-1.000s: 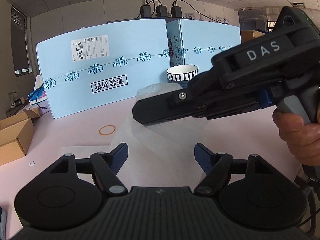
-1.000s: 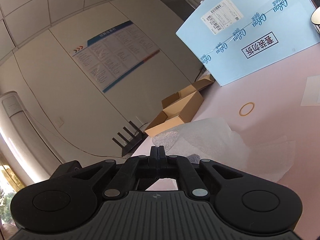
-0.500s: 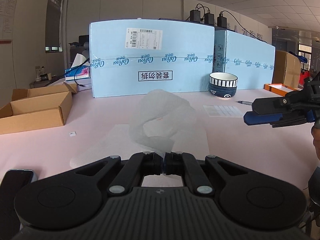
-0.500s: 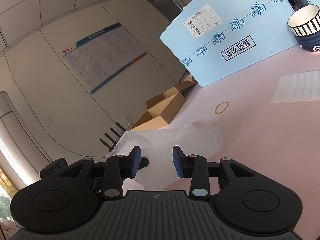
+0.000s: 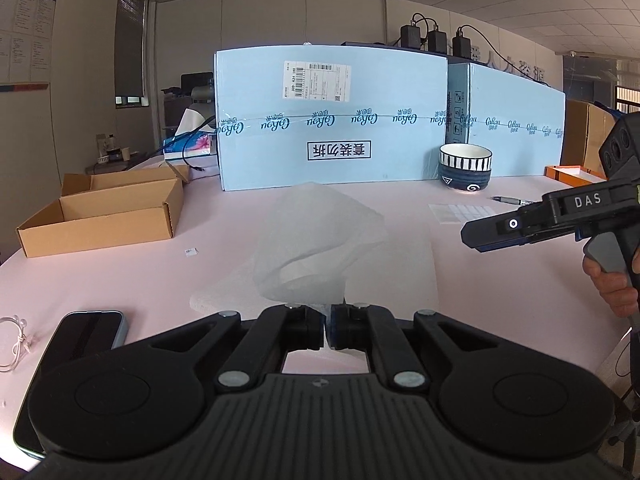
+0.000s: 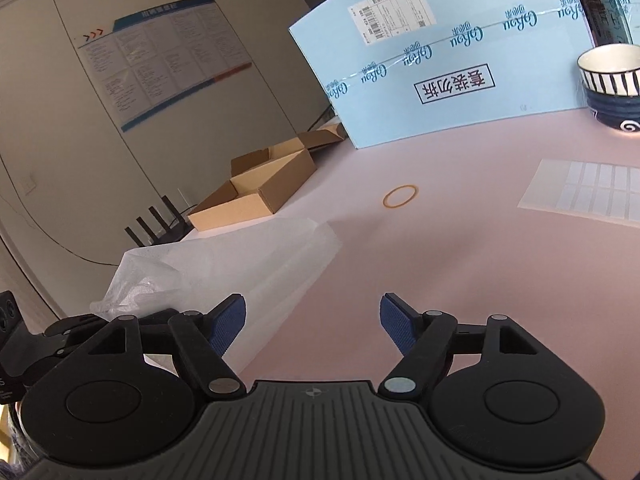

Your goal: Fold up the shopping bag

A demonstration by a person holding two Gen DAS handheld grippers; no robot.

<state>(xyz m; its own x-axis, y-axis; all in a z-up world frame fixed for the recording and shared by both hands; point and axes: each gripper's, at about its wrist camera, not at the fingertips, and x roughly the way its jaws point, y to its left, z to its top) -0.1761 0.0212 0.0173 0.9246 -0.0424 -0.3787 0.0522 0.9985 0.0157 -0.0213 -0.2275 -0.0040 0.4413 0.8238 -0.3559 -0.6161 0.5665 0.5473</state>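
The shopping bag (image 5: 320, 240) is thin, translucent white plastic, rumpled on the pink table. My left gripper (image 5: 327, 326) is shut on its near edge and lifts that part, so the bag stands up in a loose fold. My right gripper (image 6: 313, 322) is open and empty, with the bag (image 6: 224, 264) lying to its left. In the left wrist view the right gripper (image 5: 476, 236) hovers to the right of the bag, apart from it.
Big light-blue cartons (image 5: 332, 120) stand along the back. An open cardboard box (image 5: 108, 208) is at the left, a striped bowl (image 5: 465, 166), a sticker sheet (image 6: 588, 190) and a pen (image 5: 512, 200) at the right. A rubber band (image 6: 400, 196) and a phone (image 5: 84, 332) lie on the table.
My left gripper has shut on the bag's near edge and raised it. My right gripper has opened, let go of the bag and drawn away to the right.
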